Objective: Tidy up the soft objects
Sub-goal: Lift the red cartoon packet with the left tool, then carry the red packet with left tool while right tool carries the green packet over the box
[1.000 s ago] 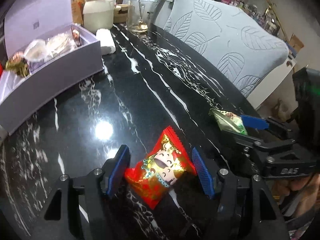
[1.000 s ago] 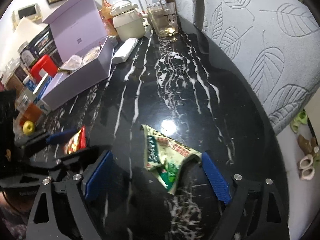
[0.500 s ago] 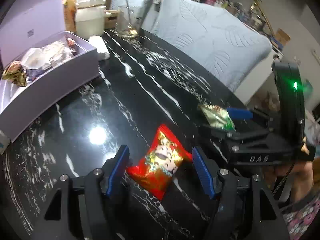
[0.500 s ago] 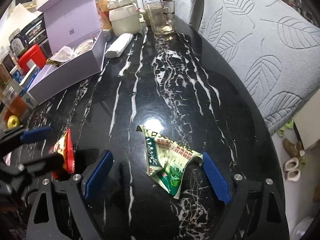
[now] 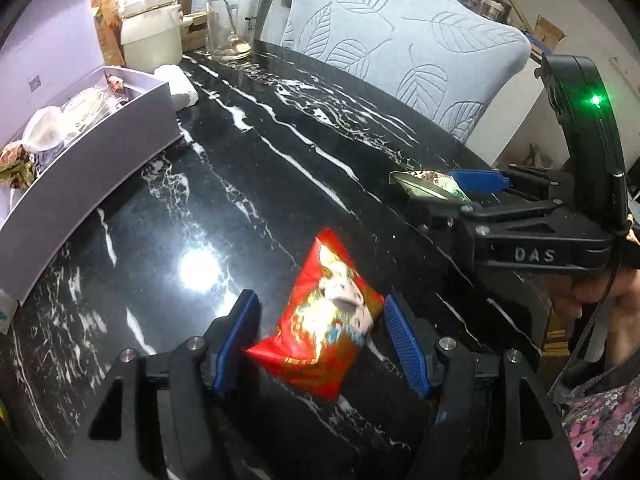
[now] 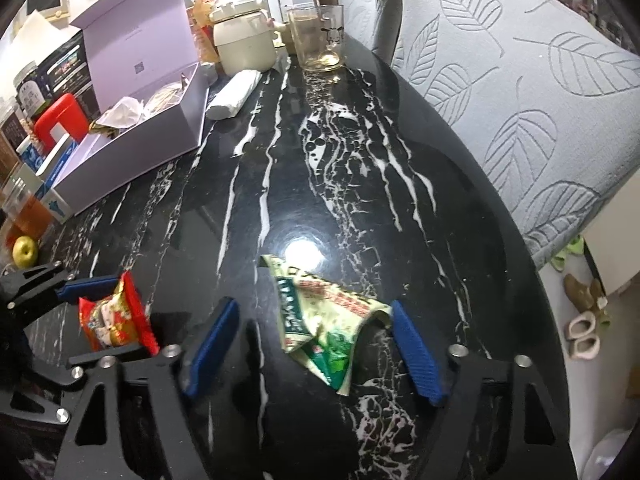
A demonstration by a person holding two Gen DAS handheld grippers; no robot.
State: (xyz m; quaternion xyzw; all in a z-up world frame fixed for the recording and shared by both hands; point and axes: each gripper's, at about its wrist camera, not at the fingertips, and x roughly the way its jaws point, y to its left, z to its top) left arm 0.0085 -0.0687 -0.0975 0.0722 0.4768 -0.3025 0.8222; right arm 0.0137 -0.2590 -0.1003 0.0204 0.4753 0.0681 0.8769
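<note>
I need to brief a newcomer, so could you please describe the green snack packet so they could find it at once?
Start at the black marble table and go to its near edge by the leaf-patterned chair. The green snack packet lies crumpled between the right gripper fingers; its neighbour, the red snack packet, is puffy with a cartoon print.

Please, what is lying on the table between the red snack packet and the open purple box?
Nothing: between the red snack packet and the purple box there is only bare black marble table with a lamp reflection. The left wrist view shows it best.
</note>
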